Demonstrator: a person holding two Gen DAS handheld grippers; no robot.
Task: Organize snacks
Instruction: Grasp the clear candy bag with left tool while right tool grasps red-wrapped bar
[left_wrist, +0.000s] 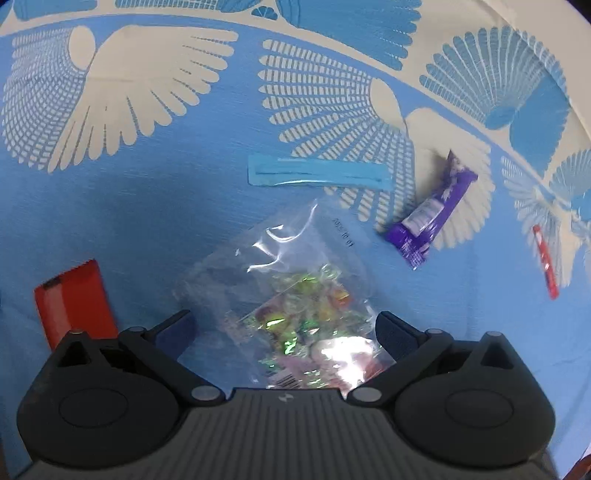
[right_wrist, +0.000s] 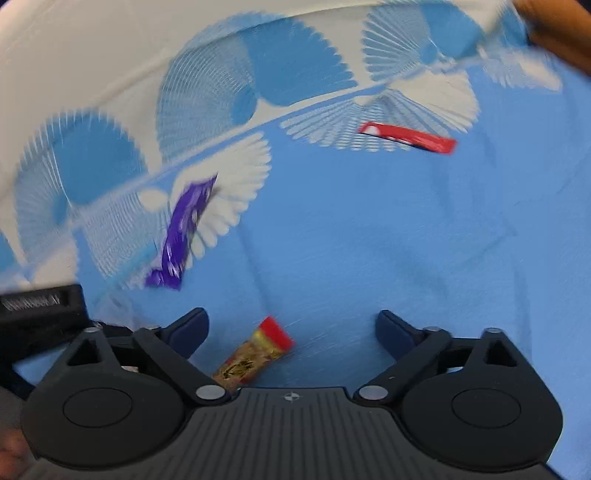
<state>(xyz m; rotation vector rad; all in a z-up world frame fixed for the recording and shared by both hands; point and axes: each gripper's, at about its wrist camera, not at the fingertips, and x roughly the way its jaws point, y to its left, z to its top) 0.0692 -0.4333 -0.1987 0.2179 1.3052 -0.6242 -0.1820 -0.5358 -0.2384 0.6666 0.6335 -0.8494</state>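
In the left wrist view my left gripper (left_wrist: 286, 325) stands open over a clear bag of colourful wrapped candies (left_wrist: 295, 306); the bag lies between the fingers and the pads do not press on it. A purple chocolate bar (left_wrist: 432, 218) lies beyond it to the right, a thin red bar (left_wrist: 545, 266) at the far right, and a red packet (left_wrist: 74, 302) at the left. In the right wrist view my right gripper (right_wrist: 291, 328) is open, with a gold and red snack packet (right_wrist: 255, 356) lying on the cloth between its fingers, untouched. The purple bar (right_wrist: 181, 236) and the red bar (right_wrist: 406, 138) lie farther off.
A blue cloth with white fan patterns (left_wrist: 147, 203) covers the surface. A strip of blue tape (left_wrist: 317, 175) is stuck on it beyond the candy bag. The other gripper's black body (right_wrist: 40, 306) shows at the left edge of the right wrist view.
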